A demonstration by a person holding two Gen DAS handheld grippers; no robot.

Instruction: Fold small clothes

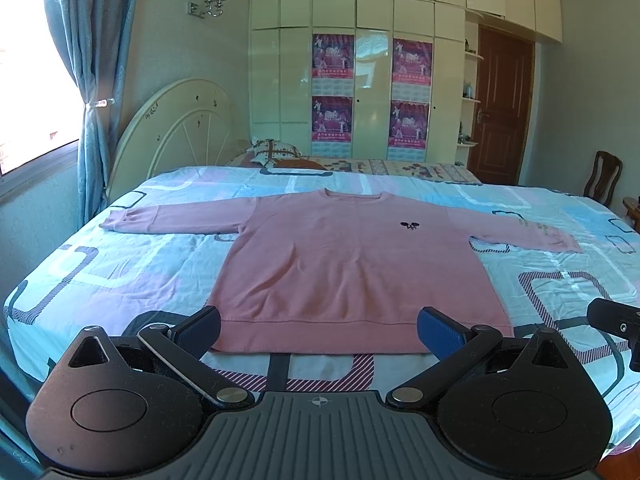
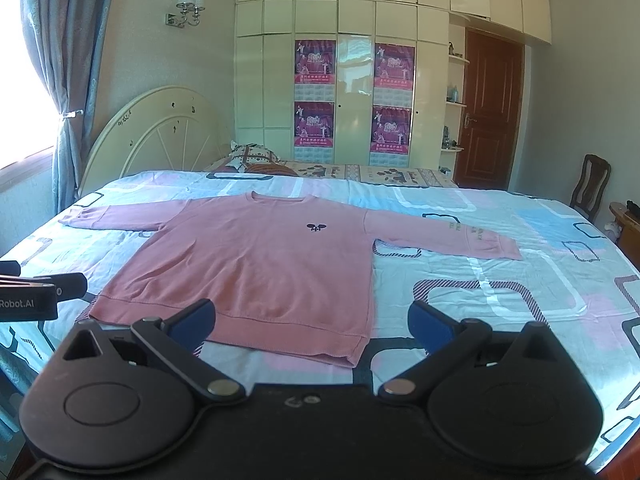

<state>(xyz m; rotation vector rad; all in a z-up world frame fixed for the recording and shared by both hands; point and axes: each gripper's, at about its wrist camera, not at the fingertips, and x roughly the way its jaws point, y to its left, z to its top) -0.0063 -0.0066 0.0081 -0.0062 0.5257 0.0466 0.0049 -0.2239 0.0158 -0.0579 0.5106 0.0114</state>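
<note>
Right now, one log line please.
stage: pre-fold | sweater: flat, sleeves spread | left gripper: open | right gripper: open

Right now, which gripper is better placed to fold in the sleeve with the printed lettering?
The right gripper, probably. The lettered sleeve lies on the sweater's right side, and this open gripper sits by the right hem corner. The left gripper, also open, faces the hem's middle.

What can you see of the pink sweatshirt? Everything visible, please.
The pink sweatshirt lies flat, front up, on the patterned bedsheet, unfolded. It looks like soft knit, with long sleeves spread sideways, a round collar toward the headboard, a ribbed hem nearest the cameras, a small dark chest emblem and faint print on one sleeve. Only the sheet touches it; neither gripper does.
</note>
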